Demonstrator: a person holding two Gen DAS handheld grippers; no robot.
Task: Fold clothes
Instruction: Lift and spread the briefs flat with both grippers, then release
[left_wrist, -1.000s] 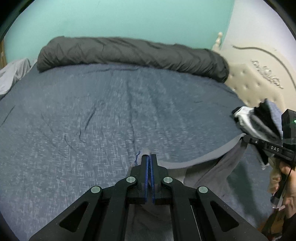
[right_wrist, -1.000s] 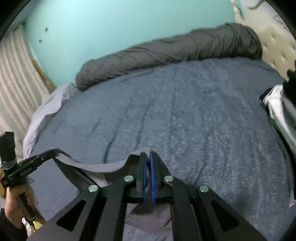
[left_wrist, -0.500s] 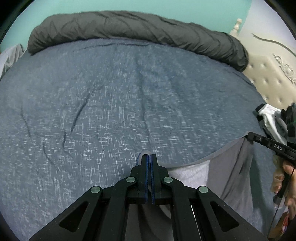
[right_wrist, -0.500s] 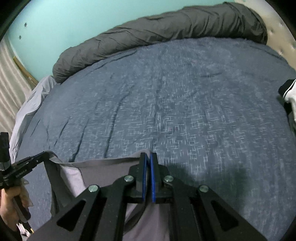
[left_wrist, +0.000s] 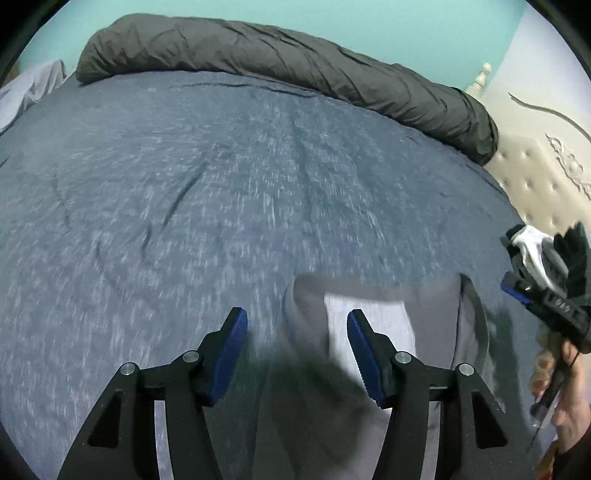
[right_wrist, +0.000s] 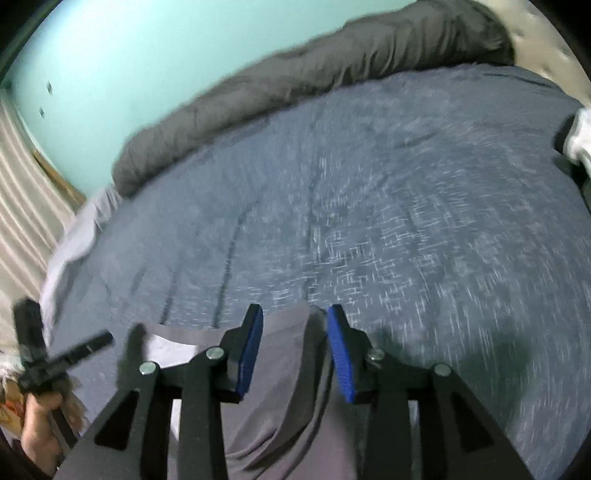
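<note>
A grey garment with a lighter inner panel lies spread on the blue-grey bedspread near the bed's front edge. My left gripper is open just above the garment's left end, its blue pads apart, holding nothing. In the right wrist view the same grey garment lies under my right gripper, which is open with the cloth's corner lying between its blue pads. The right gripper also appears at the far right of the left wrist view, held by a hand.
A dark grey rolled duvet runs along the far side of the bed. A pile of black and white clothes sits at the right edge near a padded headboard. A pale sheet hangs off the left side.
Both grippers went from shut on the grey garment to open. The garment dropped from being held stretched between them and now lies on the bed.
</note>
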